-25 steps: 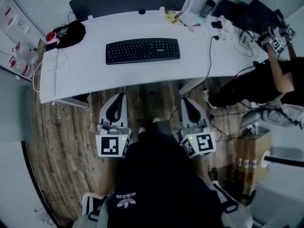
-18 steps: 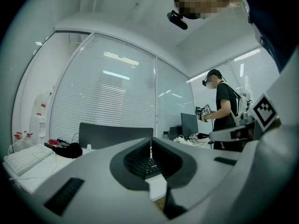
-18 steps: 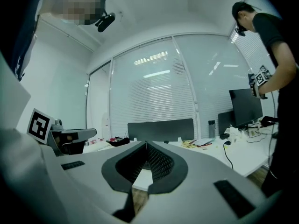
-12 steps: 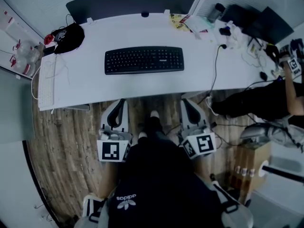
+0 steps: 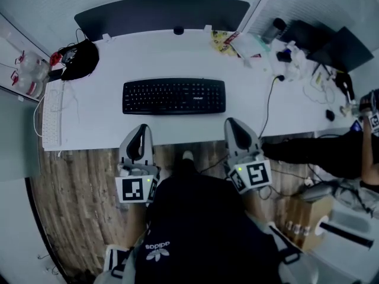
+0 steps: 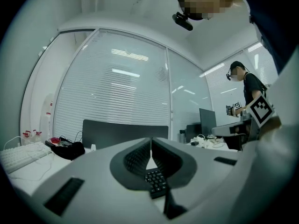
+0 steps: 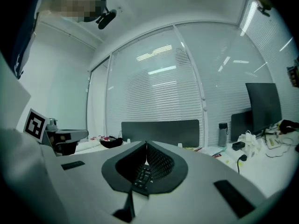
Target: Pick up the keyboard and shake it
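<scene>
So, long black plastic keyboard [image 5: 174,96] sits crosswise just ahead of left gripper [image 5: 141,129] and right gripper [image 5: 233,125], both pressed together, empty.

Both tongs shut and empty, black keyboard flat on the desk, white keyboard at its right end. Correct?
No: head view shows the white keyboard at the left end of the desk. The left tongs and right tongs are shut and empty, black keyboard flat on it.

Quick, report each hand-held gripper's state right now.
Left hand-held gripper: closed, holding nothing.
Right hand-held gripper: closed, holding nothing.
</scene>
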`<state>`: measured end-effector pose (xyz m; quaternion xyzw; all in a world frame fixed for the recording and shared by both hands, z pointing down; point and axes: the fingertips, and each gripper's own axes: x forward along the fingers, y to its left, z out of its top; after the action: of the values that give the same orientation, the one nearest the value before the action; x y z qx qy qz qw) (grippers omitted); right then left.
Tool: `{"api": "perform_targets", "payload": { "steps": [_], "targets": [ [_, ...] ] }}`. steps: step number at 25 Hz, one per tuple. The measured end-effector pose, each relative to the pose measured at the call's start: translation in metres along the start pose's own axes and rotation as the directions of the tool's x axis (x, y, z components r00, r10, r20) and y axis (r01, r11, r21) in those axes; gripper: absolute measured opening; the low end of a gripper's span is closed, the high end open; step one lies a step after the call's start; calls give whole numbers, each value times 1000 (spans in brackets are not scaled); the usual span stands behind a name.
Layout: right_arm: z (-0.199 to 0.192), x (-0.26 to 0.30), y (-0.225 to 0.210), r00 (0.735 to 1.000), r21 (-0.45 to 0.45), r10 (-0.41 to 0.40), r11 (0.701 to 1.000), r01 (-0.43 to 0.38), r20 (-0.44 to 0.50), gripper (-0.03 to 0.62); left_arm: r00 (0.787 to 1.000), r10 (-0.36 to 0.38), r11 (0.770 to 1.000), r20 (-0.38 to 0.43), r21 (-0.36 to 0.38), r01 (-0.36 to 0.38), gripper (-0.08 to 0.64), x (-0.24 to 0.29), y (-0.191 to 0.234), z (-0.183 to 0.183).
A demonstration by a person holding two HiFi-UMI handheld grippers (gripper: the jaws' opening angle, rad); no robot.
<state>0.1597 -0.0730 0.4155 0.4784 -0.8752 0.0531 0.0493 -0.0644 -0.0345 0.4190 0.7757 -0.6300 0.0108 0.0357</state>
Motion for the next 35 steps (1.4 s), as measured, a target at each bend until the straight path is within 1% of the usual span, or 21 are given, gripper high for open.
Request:
{"api": "perform_targets", "payload": {
  "steps": [4, 6, 15, 19, 22, 27, 35],
  "targets": [
    [-2, 13, -19, 1000, -10, 15, 1000, -15, -14, 5, 999, 50, 998, -13, -33, -50, 11, 13, 5, -8],
    [-4, 15, -27, 1000, -7, 15, 1000, -15, -21, 5, 998, 68, 997, -17, -37, -69, 11, 18, 6, -10],
    [-10, 18, -52, 999, 12, -16, 1000, 17, -41, 5, 995, 96, 995, -29, -20, -97, 11, 32, 9, -12],
    [-9, 20, -60, 999, 19, -40, 999, 41, -37, 5, 995, 94, 995, -33, 19, -93, 11, 38, 13, -10],
    [-9, 25, -64, 998, 19, -54, 998, 55, -38, 5, 995, 96, 995, -40, 27, -95, 11, 45, 22, -12],
    [-13, 38, -73, 994, 23, -92, 995, 94, -67, 5, 995, 78, 997, -69, -20, -79, 11, 61, 41, -17],
    [-1, 74, -74, 987, 56, -132, 989, 138, -86, 5, 991, 49, 998, -122, -18, -52, 11, 91, 86, -16]
  ]
}}
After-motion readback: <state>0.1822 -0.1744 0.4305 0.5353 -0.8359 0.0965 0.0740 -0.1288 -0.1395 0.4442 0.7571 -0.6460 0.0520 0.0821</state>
